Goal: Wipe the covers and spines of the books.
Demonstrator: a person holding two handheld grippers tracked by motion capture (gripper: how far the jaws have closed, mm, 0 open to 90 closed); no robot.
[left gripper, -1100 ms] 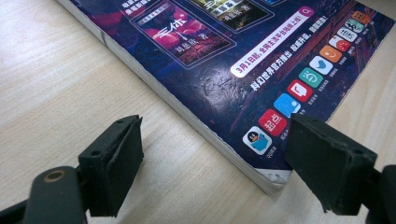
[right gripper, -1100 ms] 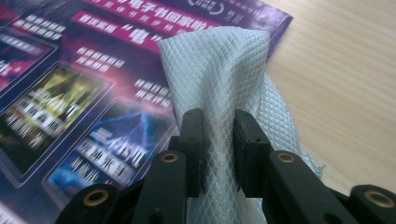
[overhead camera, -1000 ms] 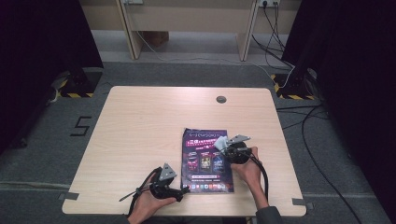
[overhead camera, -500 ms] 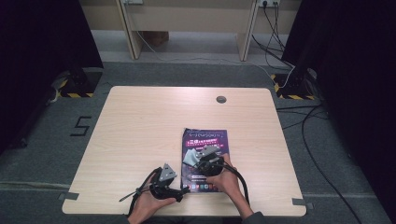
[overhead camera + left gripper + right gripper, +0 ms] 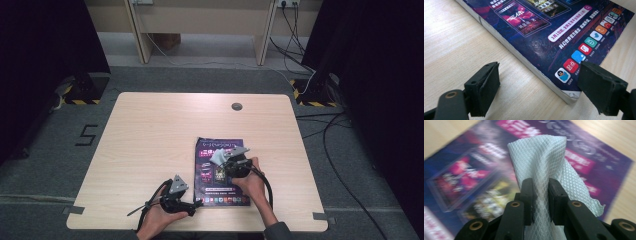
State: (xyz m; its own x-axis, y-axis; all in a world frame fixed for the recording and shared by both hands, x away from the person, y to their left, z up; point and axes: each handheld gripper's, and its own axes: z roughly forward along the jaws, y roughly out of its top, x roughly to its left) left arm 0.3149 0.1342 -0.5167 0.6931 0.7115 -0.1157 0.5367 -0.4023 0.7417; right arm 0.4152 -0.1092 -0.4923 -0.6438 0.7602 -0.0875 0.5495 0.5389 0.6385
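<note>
A dark purple magazine [image 5: 220,192] lies flat on the near right part of the wooden table [image 5: 150,135]. My right gripper [image 5: 224,162] hovers over the cover's middle, shut on a white waffle-textured cloth [image 5: 218,156]. In the right gripper view the cloth [image 5: 541,157] stands up from between the pinched jaws of the right gripper [image 5: 541,192], and the cover behind it is blurred. My left gripper [image 5: 196,204] rests at the magazine's near left corner. In the left gripper view the left gripper [image 5: 541,87] is open, its jaws standing on either side of the magazine [image 5: 544,37] corner without touching it.
A round cable hole [image 5: 236,106] sits near the table's far edge. Beyond the table are desk legs [image 5: 138,30] and black cables [image 5: 320,85] on the grey floor. Black curtains hang on both sides.
The right gripper carried the cloth from the magazine's right edge leftward and nearer across the cover, then back toward its middle. The left gripper stayed put.
</note>
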